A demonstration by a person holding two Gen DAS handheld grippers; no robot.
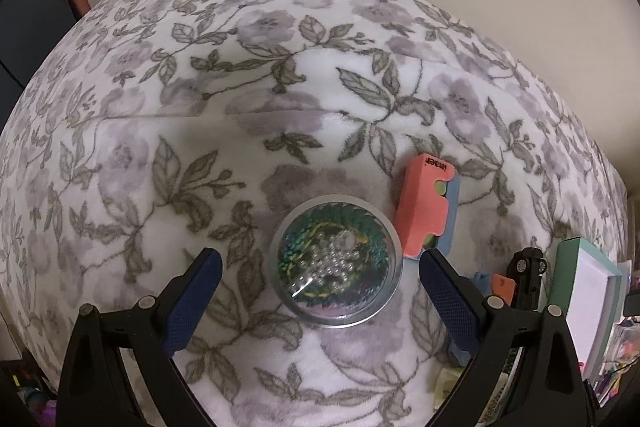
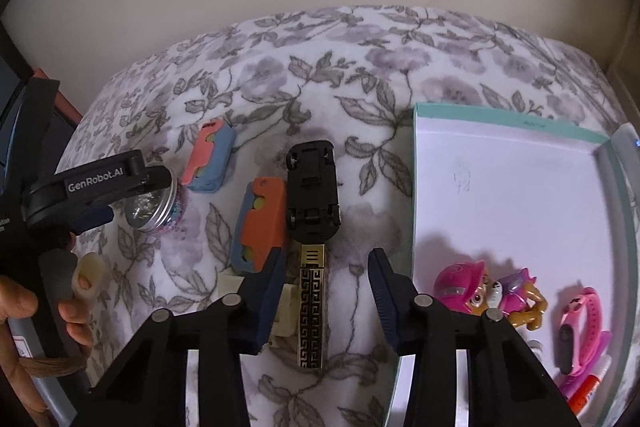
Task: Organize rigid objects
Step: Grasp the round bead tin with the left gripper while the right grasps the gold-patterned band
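A round clear jar (image 1: 335, 263) full of silver beads over a green pattern lies on the floral blanket (image 1: 280, 67). My left gripper (image 1: 320, 261) is open and points down at it, one finger on each side, with gaps to the jar. In the right wrist view an upside-down black toy car (image 2: 313, 187) lies just beyond a black-and-gold patterned bar (image 2: 312, 307). My right gripper (image 2: 326, 259) straddles the bar's far end with its jaws partly apart, and neither pad presses on it. The jar (image 2: 154, 203) also shows at the left of this view.
A coral-and-blue block (image 1: 426, 205) lies right of the jar; an orange-and-blue block (image 2: 260, 227) lies beside the car. A teal-rimmed white box (image 2: 500, 187) on the right holds a pink pup figure (image 2: 464, 287) and a pink watch (image 2: 580, 323). A person's hand (image 2: 24, 307) is at left.
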